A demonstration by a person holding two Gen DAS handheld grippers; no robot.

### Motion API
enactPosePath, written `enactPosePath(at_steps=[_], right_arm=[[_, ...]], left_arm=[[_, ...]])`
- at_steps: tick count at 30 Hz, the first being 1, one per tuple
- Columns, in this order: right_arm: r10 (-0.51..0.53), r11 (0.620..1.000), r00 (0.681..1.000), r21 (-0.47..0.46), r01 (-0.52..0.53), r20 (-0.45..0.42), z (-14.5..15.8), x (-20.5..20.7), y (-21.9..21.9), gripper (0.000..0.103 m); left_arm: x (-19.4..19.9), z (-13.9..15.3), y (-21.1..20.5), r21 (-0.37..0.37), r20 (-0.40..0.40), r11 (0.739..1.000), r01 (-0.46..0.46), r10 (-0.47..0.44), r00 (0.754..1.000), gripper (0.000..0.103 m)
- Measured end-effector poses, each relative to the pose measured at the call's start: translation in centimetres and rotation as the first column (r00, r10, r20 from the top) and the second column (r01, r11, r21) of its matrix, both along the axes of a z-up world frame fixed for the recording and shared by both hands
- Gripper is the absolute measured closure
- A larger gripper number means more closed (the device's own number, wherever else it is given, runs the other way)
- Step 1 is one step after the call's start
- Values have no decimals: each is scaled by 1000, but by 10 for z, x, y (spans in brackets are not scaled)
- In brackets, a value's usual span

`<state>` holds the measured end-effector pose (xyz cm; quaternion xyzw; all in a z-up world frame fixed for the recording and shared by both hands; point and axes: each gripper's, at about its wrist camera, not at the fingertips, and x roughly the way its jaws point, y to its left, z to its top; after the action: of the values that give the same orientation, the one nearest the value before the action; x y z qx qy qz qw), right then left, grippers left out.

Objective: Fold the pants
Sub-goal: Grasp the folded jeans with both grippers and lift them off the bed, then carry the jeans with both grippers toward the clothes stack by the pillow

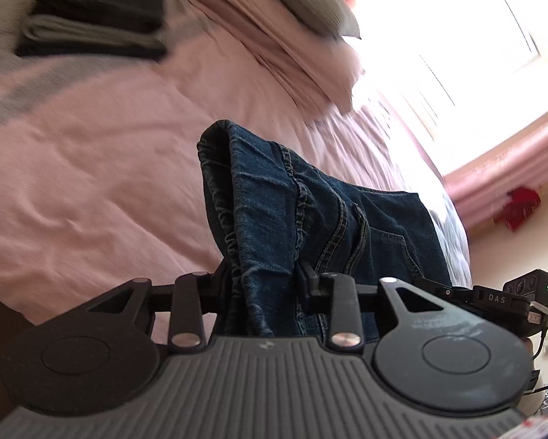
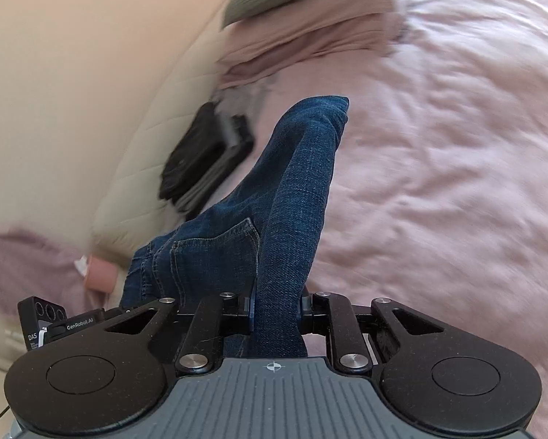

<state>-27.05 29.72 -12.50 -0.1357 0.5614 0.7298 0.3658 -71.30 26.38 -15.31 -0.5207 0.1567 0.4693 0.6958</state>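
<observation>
Both grippers, left gripper (image 1: 266,278) and right gripper (image 2: 277,311), pinch the jeans (image 1: 310,212) between their fingers above the bed (image 1: 91,168); heavy denim could slip free.

Left gripper (image 1: 266,278), right gripper (image 2: 277,309) clamped

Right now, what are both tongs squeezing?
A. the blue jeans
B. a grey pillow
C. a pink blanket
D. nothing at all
A: the left tongs pinch the gathered waistband of the blue jeans, and the right tongs pinch another bunched part of them, above the pink bedcover.
</observation>
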Motion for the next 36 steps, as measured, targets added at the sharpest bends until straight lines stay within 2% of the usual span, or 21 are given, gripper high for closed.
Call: enactPosePath(at_steps=[3, 7, 10, 14, 19, 23, 27, 31, 36], right_arm=[[69, 998, 998, 17, -69, -2, 8, -59, 50, 88], [130, 990, 991, 56, -130, -4, 12, -147, 134, 88], [170, 983, 985, 72, -170, 5, 16, -214, 206, 88], [211, 967, 977, 143, -210, 6, 30, -299, 301, 88], [241, 945, 971, 230, -234, -4, 33, -380, 405, 88], [258, 937, 966, 242, -253, 13, 13, -420, 466, 88], [269, 943, 963, 193, -271, 36, -24, -443, 513, 88], [272, 952, 961, 134, -277, 53, -59, -448, 536, 88], [272, 956, 959, 91, -278, 76, -83, -449, 542, 88]], left_arm=[[-47, 8, 25, 11, -5, 996, -88, 88, 996, 74], [-114, 13, 83, 46, 3, 986, -160, 160, 987, 74], [-167, 21, 141, 72, -6, 977, -199, 200, 980, 74], [-235, 31, 226, 127, -1, 961, -245, 247, 969, 74], [-302, 35, 321, 222, 2, 934, -279, 286, 958, 74], [-337, 14, 380, 228, 14, 928, -295, 300, 954, 74], [-357, -17, 419, 175, 8, 936, -304, 307, 952, 74], [-366, -50, 441, 119, 10, 941, -317, 318, 948, 74], [-366, -78, 449, 79, 12, 945, -316, 316, 949, 74]])
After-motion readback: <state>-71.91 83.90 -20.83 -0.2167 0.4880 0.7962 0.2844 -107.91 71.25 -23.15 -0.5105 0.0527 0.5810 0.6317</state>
